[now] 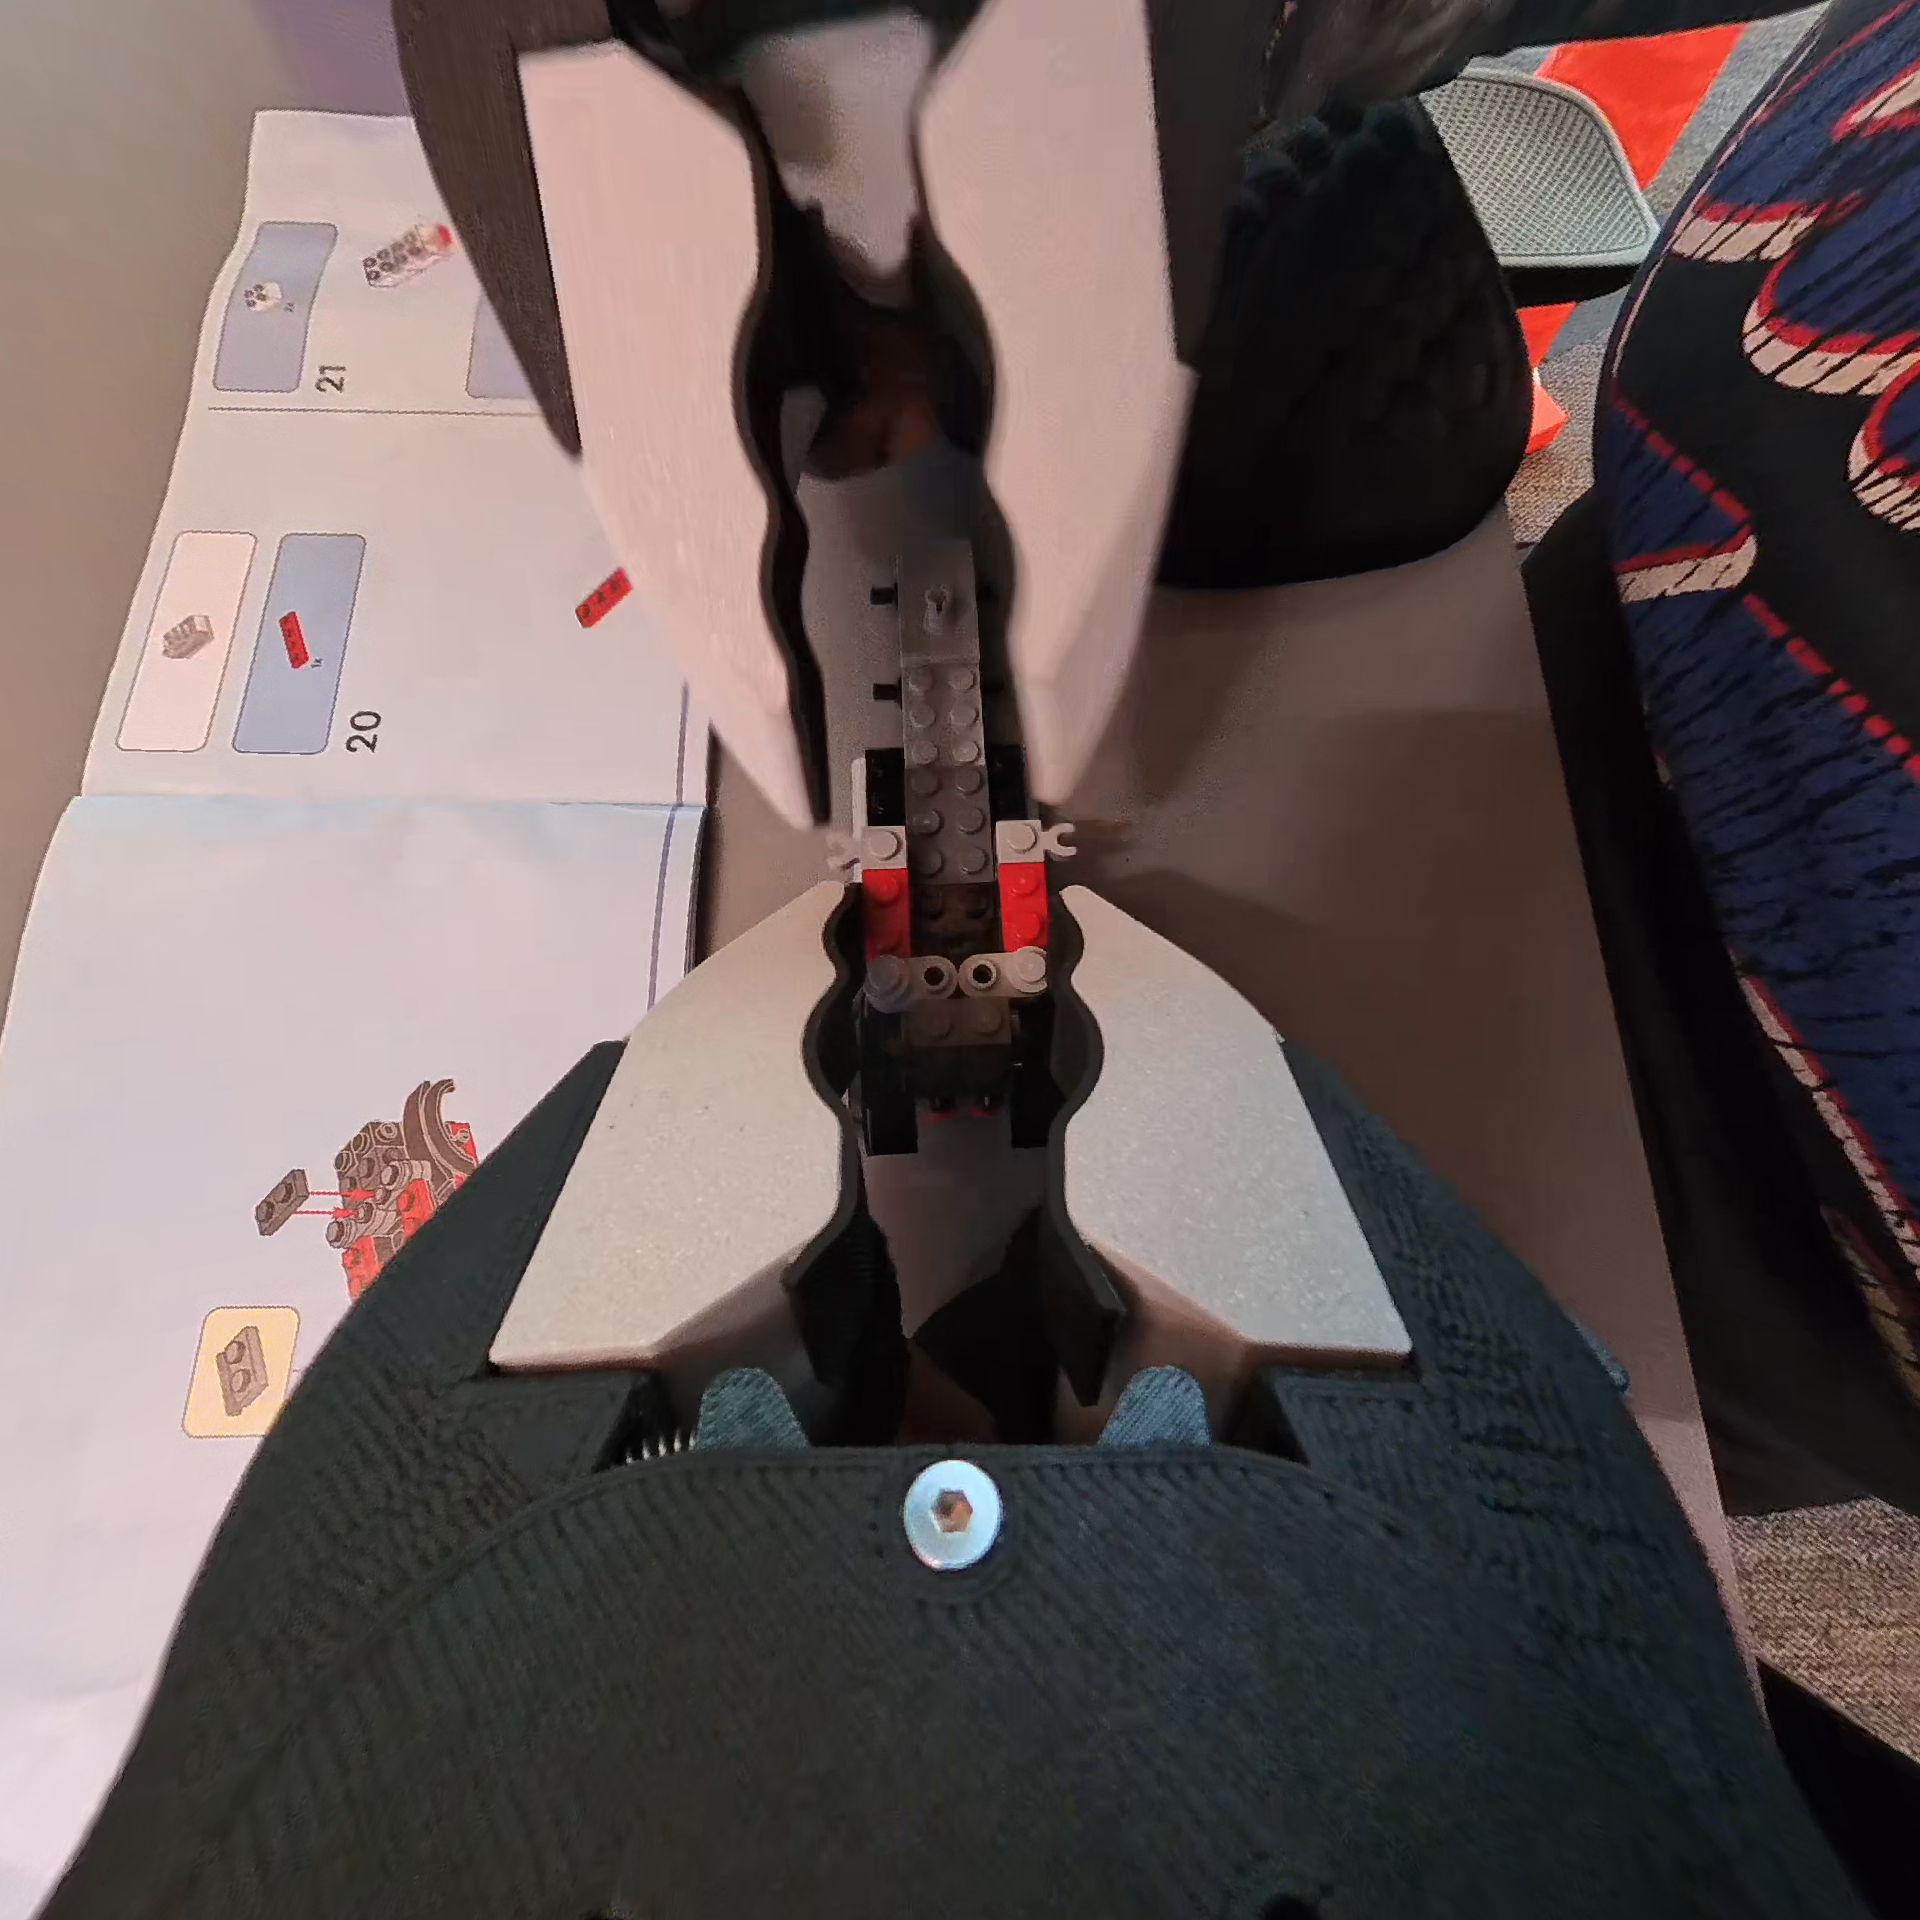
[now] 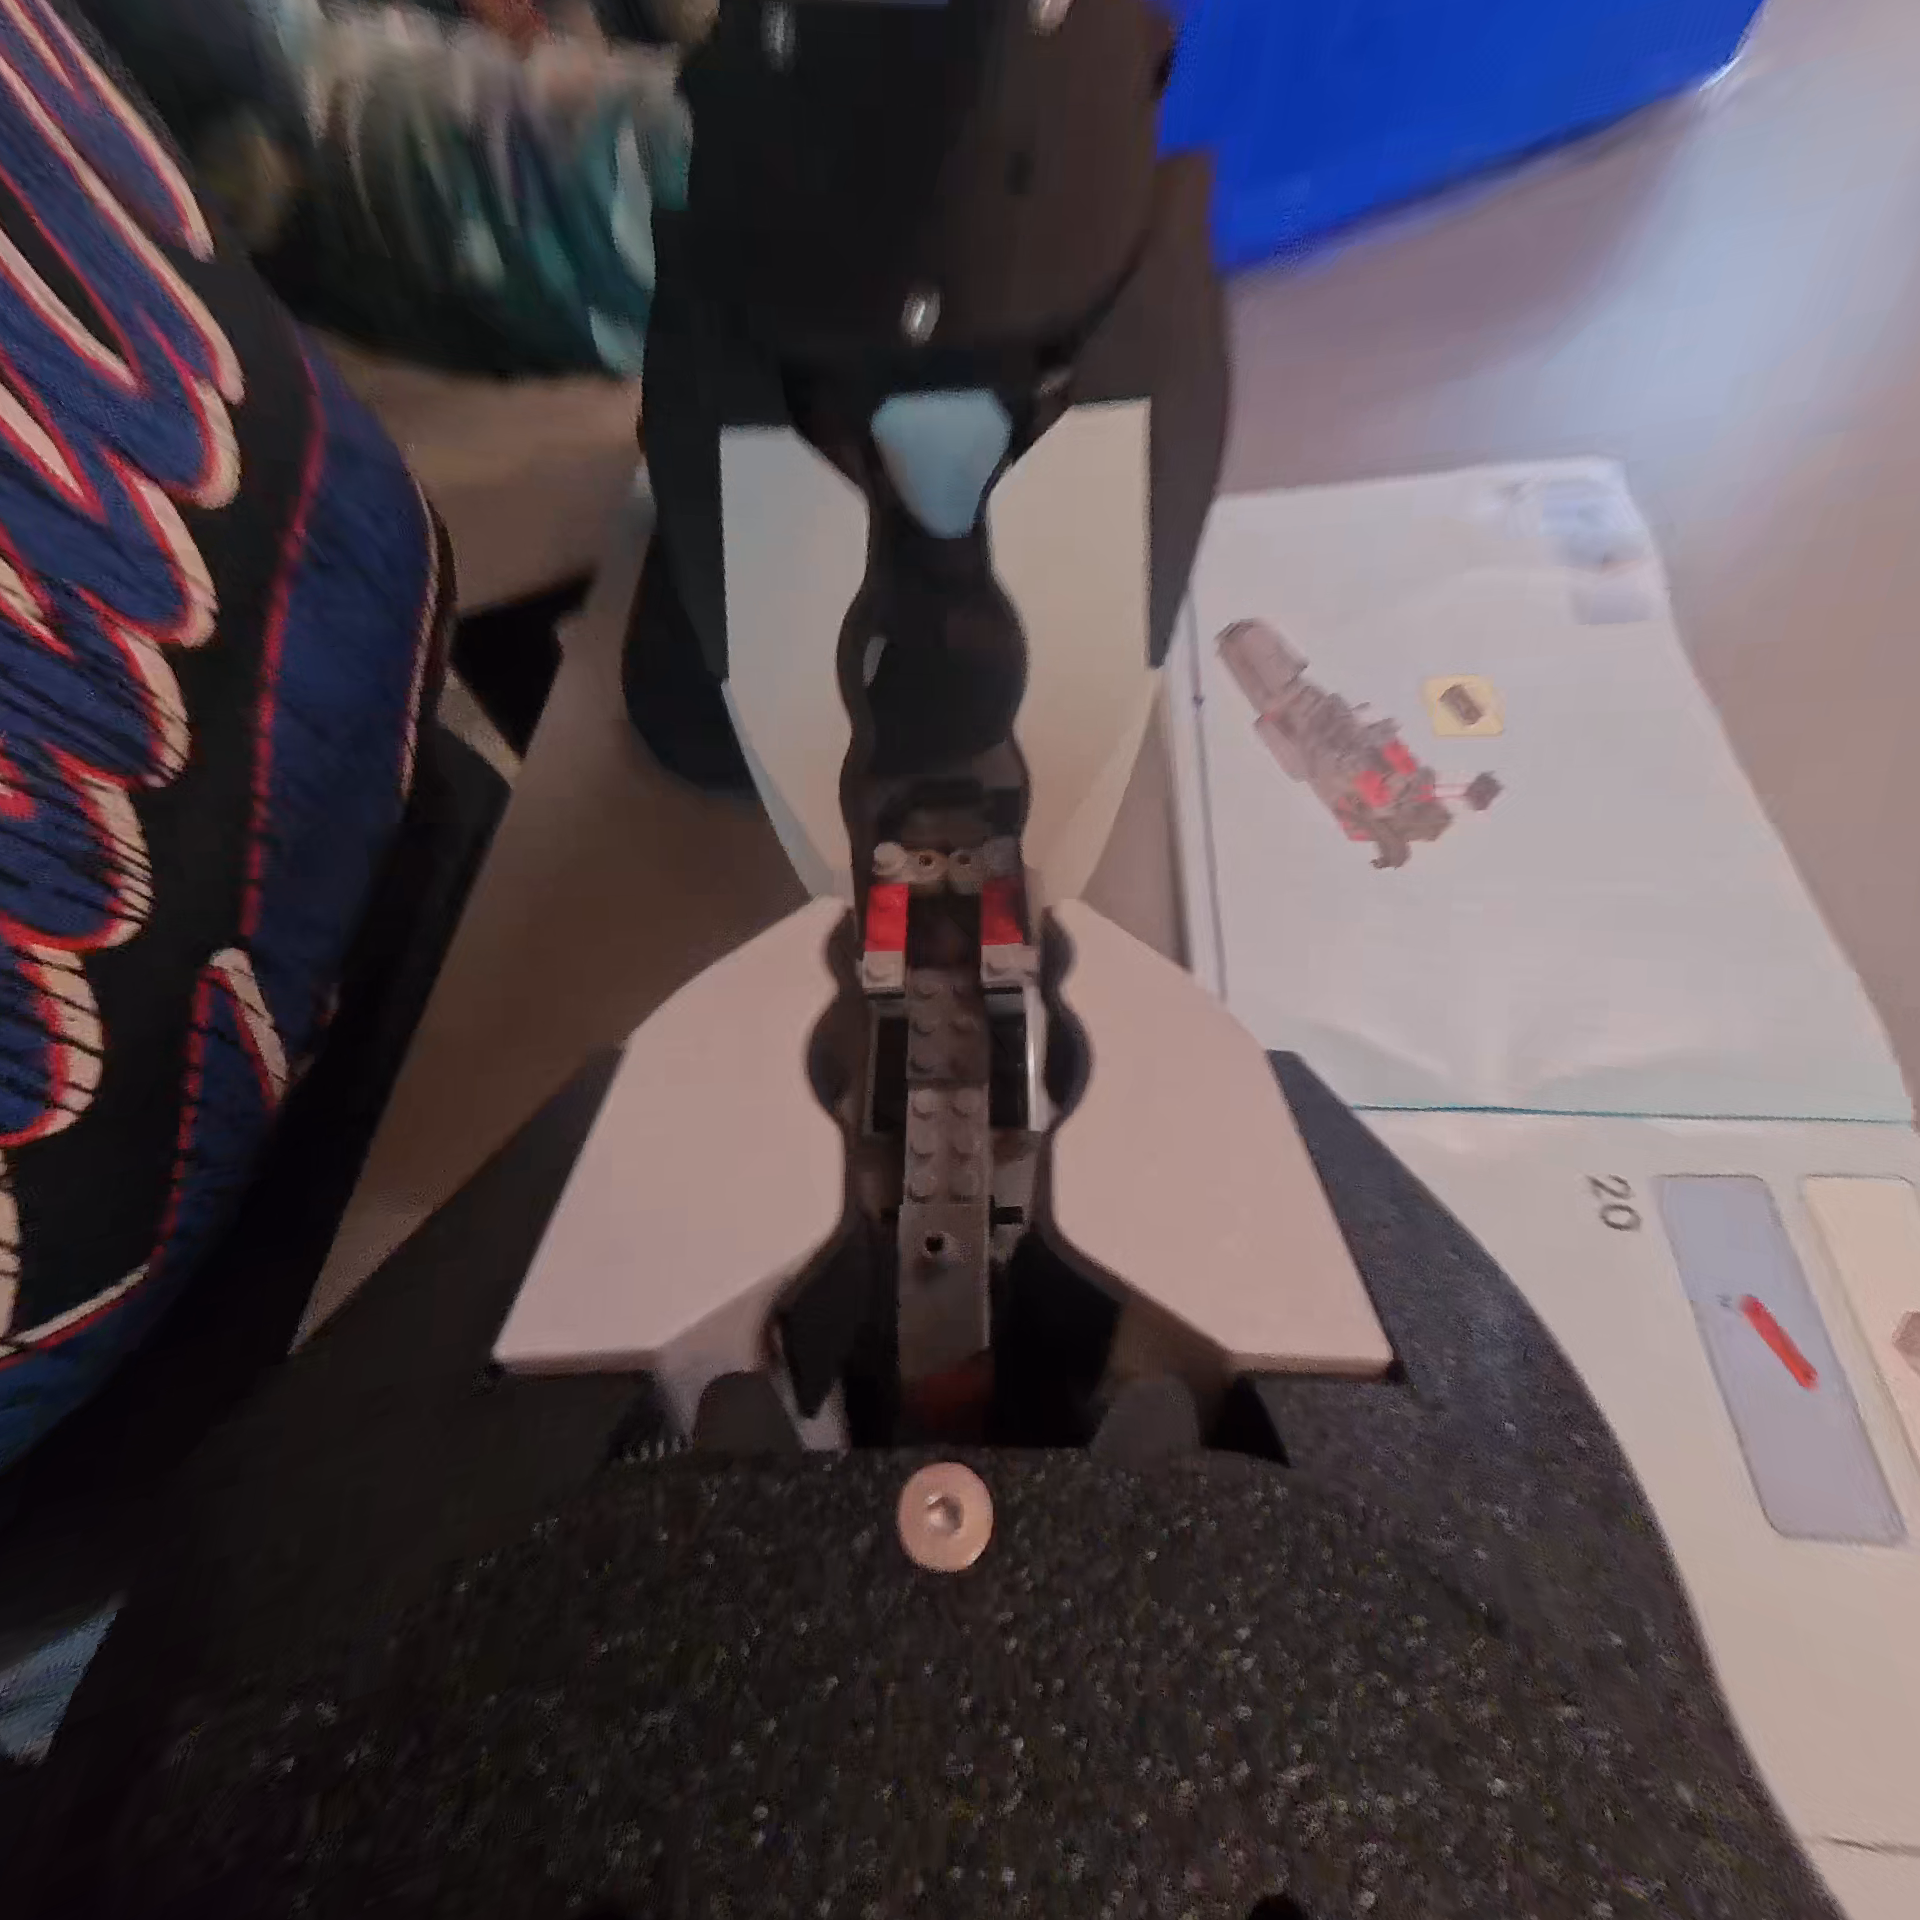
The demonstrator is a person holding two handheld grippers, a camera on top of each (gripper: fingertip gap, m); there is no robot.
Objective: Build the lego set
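Note:
A long lego model (image 1: 940, 790) of grey, black and red bricks is held between both grippers. My left gripper (image 1: 951, 904) is shut on its red and black end, where light grey studded pieces sit. My right gripper (image 1: 930, 810) reaches in from the opposite side, its pale fingers (image 1: 665, 416) closed around the grey end. In the right wrist view the right gripper (image 2: 951, 914) is shut on the grey part of the model (image 2: 945, 1049). There the left gripper (image 2: 935, 873) faces it and holds the red end. I cannot tell whether the model touches the table.
An open instruction booklet (image 1: 364, 935) lies on the tan table, also in the right wrist view (image 2: 1507, 831). A person in a blue, red and black patterned garment (image 1: 1766, 727) sits close by the table edge. A blue container (image 2: 1455, 104) stands behind. My left and right fingertips are right by each other.

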